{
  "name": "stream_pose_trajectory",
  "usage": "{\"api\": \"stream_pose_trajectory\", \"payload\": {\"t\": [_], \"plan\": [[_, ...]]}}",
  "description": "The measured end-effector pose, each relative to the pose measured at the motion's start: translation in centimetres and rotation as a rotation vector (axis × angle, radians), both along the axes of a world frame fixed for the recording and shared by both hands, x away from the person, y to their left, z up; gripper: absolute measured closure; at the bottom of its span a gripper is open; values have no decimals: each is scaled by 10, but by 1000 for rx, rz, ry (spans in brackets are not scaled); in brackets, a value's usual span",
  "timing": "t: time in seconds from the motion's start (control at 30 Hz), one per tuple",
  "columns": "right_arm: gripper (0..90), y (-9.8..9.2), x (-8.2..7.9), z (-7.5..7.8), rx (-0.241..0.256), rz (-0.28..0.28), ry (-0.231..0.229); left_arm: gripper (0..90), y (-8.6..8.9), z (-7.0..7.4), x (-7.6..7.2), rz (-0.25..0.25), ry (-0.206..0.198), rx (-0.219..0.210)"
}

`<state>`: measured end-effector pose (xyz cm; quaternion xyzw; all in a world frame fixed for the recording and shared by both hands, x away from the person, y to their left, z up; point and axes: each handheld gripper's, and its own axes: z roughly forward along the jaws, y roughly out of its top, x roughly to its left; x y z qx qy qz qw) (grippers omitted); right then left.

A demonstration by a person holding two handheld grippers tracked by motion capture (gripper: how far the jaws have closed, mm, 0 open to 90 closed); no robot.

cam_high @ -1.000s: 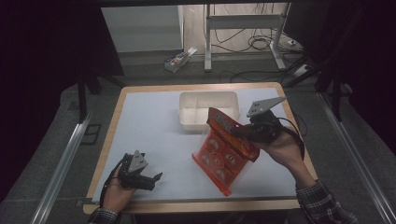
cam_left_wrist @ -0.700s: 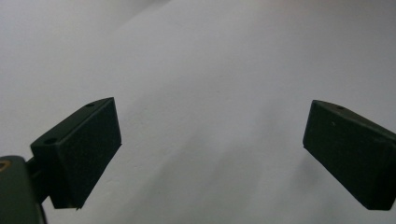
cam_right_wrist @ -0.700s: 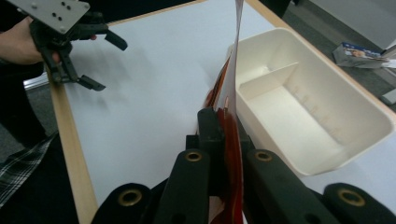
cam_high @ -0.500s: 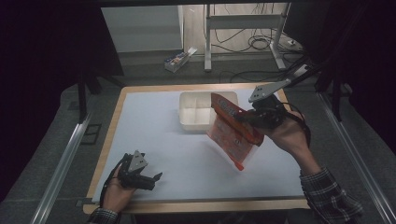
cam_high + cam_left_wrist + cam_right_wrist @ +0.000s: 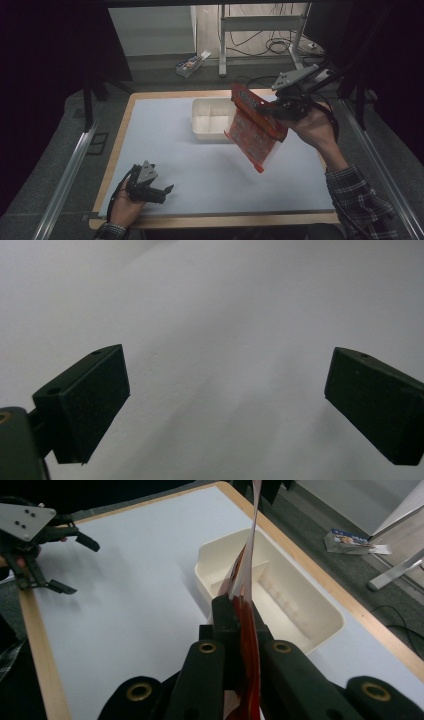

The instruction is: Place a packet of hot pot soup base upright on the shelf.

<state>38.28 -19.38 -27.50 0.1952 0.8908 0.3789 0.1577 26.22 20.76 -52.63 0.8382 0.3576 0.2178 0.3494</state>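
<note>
A flat red snack bag hangs in the air over the right edge of a cream two-compartment bin, tilted down to the right. My right gripper is shut on the bag's upper edge. In the right gripper view the bag runs edge-on between the closed jaws of that gripper, with the bin just beyond. My left gripper rests near the table's front left, open with nothing between its fingers. The left gripper also shows far off in the right gripper view.
A white mat covers the wood-edged table. On the floor behind the table lie a small printed packet, cables and a metal stand's legs. Metal rails run along both sides of the table.
My right gripper has lifted the red bag up and back from the mat's middle right to above the bin. The left gripper has stayed in place.
</note>
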Motion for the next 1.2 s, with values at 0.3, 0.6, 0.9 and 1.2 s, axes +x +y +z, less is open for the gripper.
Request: {"api": "stream_pose_trajectory", "payload": {"t": [0.3, 0.6, 0.9, 1.2], "plan": [[888, 10, 26, 18, 3, -17, -29, 37, 0, 0, 0, 1, -1, 1], [888, 23, 52, 29, -13, -23, -58, 38, 1, 0, 0, 1, -2, 1], [887, 29, 86, 30, -14, -25, -60, 38, 0, 0, 0, 3, -2, -5], [887, 40, 116, 24, -54, 9, -69, 38, 0, 0, 0, 1, -1, -2]]}}
